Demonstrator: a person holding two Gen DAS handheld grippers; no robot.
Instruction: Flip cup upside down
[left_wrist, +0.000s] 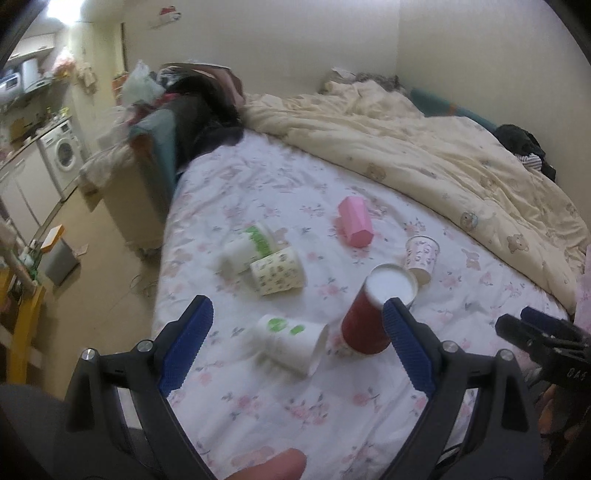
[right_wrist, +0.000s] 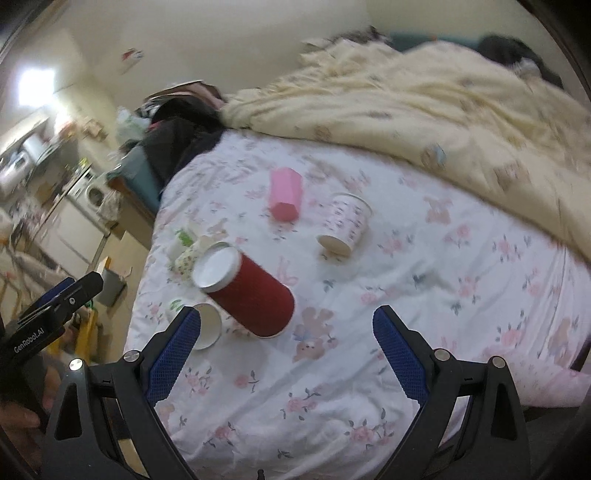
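Observation:
A red paper cup (left_wrist: 364, 319) stands tilted on the floral bedsheet, rim down, its white base up; it also shows in the right wrist view (right_wrist: 255, 299). My left gripper (left_wrist: 297, 314) is open and empty, its right finger (left_wrist: 404, 349) close beside the red cup. A white cup with green dots (left_wrist: 291, 341) lies on its side between the fingers. My right gripper (right_wrist: 286, 321) is open and empty, just in front of the red cup. A pink cup (left_wrist: 354, 221), a floral cup (left_wrist: 421, 256) and a patterned cup (left_wrist: 277, 271) lie further back.
A cream duvet (left_wrist: 424, 147) covers the far half of the bed. The bed's left edge (left_wrist: 162, 266) drops to the floor, with a grey bin (left_wrist: 59, 258) and a washing machine (left_wrist: 62, 153) beyond. The right gripper shows at the left view's right edge (left_wrist: 532, 332).

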